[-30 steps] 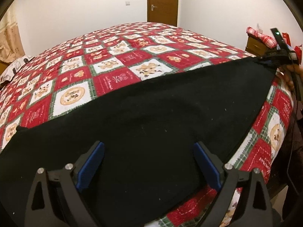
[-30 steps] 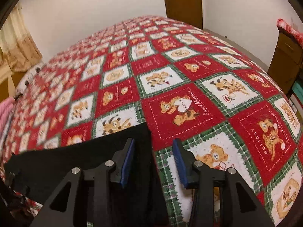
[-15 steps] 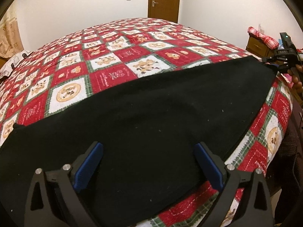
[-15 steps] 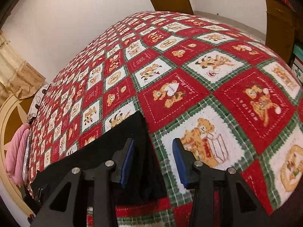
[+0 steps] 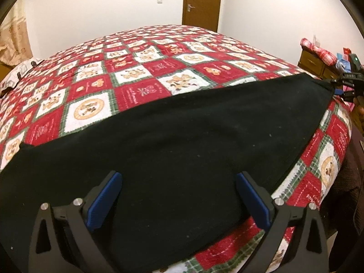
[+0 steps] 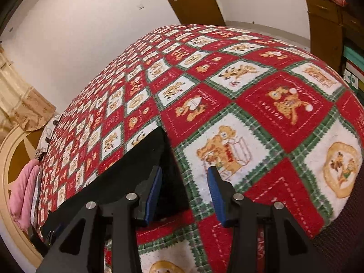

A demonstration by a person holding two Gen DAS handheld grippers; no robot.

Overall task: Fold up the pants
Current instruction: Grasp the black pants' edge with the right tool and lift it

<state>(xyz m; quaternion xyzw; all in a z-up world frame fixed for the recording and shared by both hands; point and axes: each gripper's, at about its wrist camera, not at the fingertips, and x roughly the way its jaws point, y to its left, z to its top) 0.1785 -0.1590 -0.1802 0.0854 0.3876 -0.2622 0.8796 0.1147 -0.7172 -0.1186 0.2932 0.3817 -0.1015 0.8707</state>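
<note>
Pants lie flat on the bed, near edge cut off. Left tool gapes wide above them; right tool stands apart, gripping nothing.

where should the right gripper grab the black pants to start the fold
Grip the far corner of the black pants, the raised point just ahead of the right gripper. Come in low along the bedspread from the near bed edge; that corner sits slightly lifted, so a blue pad could probably slip under it.
</note>
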